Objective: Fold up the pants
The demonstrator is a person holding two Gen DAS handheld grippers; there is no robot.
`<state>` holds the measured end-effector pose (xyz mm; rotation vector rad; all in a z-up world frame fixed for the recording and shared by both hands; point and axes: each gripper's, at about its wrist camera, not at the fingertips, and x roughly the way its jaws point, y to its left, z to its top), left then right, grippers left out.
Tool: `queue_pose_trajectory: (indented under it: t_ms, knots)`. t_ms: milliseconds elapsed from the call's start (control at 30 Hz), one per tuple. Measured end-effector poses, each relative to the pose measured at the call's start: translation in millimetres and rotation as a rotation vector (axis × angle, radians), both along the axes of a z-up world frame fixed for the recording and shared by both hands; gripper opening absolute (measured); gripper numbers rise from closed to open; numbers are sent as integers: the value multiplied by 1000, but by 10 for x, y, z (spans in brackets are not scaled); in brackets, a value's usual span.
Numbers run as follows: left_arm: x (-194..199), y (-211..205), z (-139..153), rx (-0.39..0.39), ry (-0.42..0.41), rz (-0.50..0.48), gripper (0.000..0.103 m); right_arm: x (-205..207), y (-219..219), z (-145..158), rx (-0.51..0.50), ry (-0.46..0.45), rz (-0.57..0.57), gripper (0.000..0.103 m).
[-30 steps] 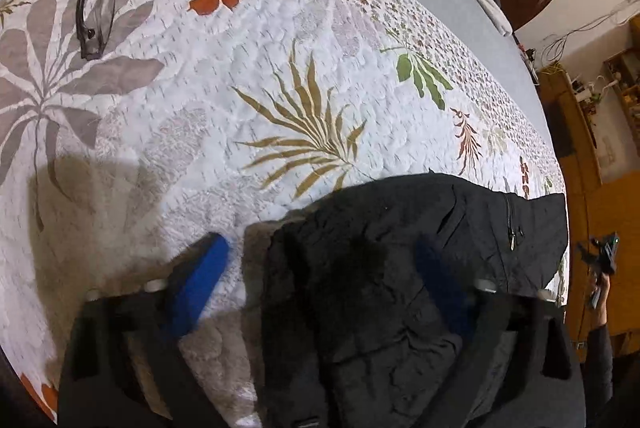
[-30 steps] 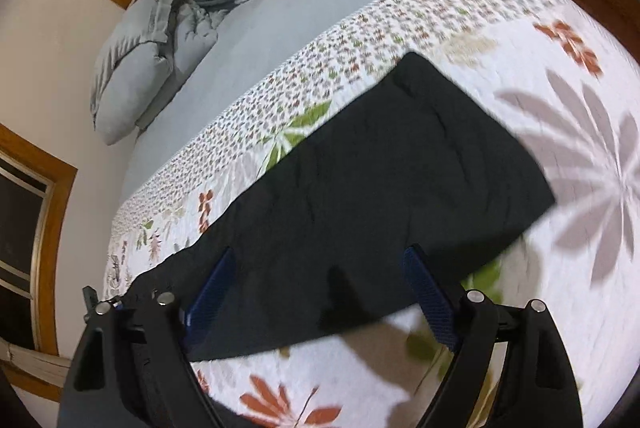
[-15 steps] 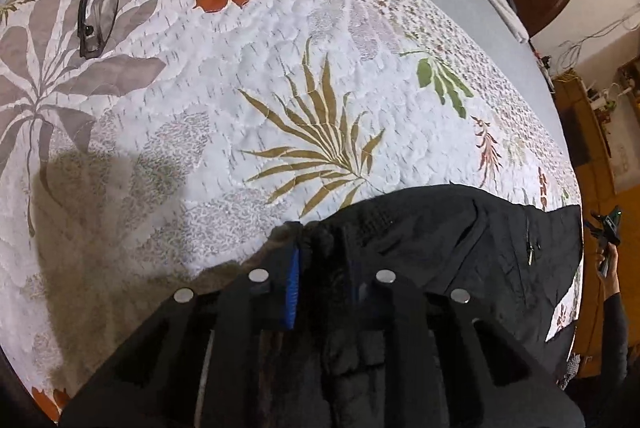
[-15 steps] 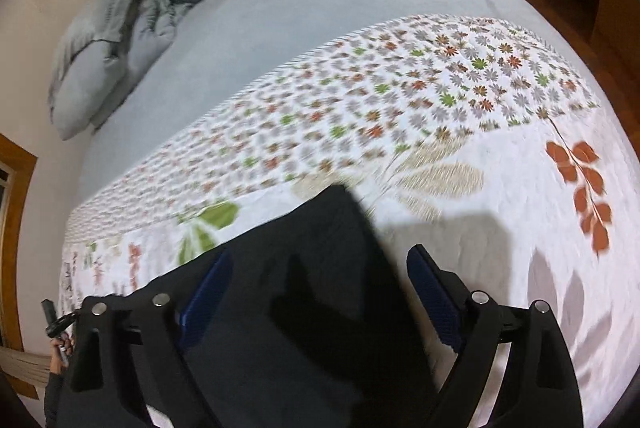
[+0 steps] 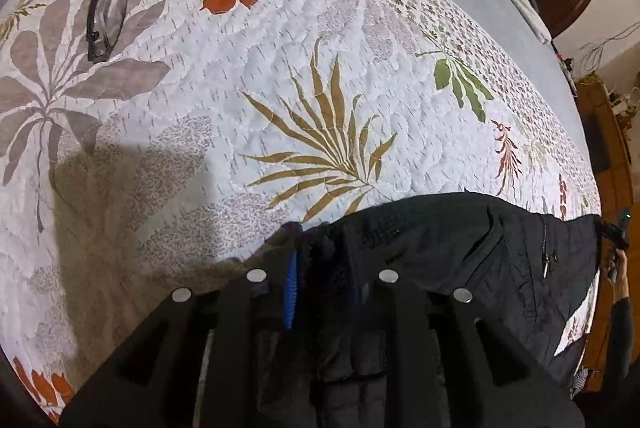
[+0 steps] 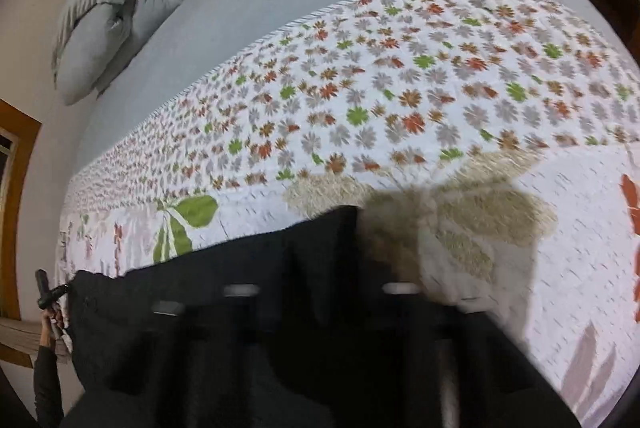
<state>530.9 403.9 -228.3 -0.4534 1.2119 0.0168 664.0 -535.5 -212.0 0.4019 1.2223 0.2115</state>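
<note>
gripping comes first here: the left claw [image 5: 320, 280] is closed on a bunched corner of the black pants [image 5: 460, 252], with dark cloth pinched between its blue pads at what looks like the waist end, near the zip pocket. the right claw [image 6: 320, 292] is closing at this moment over a far corner of the same pants [image 6: 248, 268], where the black edge meets the quilt [image 6: 400, 87]; the frame is blurred, so whether its pads already press on the cloth is hard to say, though fabric plainly lies between them.

the pants lie flat across the near side of the bed, on the leaf-patterned quilt, stretched between the two claws. a pair of glasses [image 5: 106, 7] sits well apart on the quilt, toward the far left in the left wrist view.

doing this step well probably means letting the right claw finish its bite before anything lifts, and taking all layers at that corner so none slides out. both corners should then likely rise together and travel evenly, keeping the edge between them taut enough that the cloth does not sag or twist. carrying the fold over the clear part of the quilt, away from the glasses, seems wise. laying edge to edge and lowering before releasing should keep the fold square.
</note>
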Motion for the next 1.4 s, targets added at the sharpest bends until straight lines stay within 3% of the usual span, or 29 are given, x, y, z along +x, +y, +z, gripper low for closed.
queue_pose_trajectory:
  t_ms: [267,533,900,967,1000,1067,1133,1233,1367,1400]
  knots:
    - [-77,-26,249,30,-35,69,15,-356,87,570,-73,-111,-27,8]
    - [-245,-53,818,19,-118,59,14,-810,85,1153,-113,-147,-73,8]
    - [-708,-149,1503,-12,-226,23,14,-1710,-45,1656,-125,-221,-126,8]
    - [-812,-147,1590,-17,-239,29,12,-1873,-55,1715,-132,-228,-127,8]
    - [-897,-121,1659,-11,-251,44,0,-1946,-67,1740,-134,-231,-130,8]
    - [-1069,11,1764,-3,-280,98,0,-2117,-88,1803,-148,-238,-140,7]
    - [-1215,96,1777,-38,-297,129,0,-2278,-118,1837,-149,-244,-148,7]
    - [-1341,28,1648,-22,-263,96,0,-2483,-112,1864,-132,-265,-140,7]
    - [-1326,-7,1386,-128,-245,59,0,-2579,-58,1817,-162,-235,-123,7]
    - [-1251,-38,1314,-173,-228,33,26,-2577,-69,1812,-159,-234,-130,7]
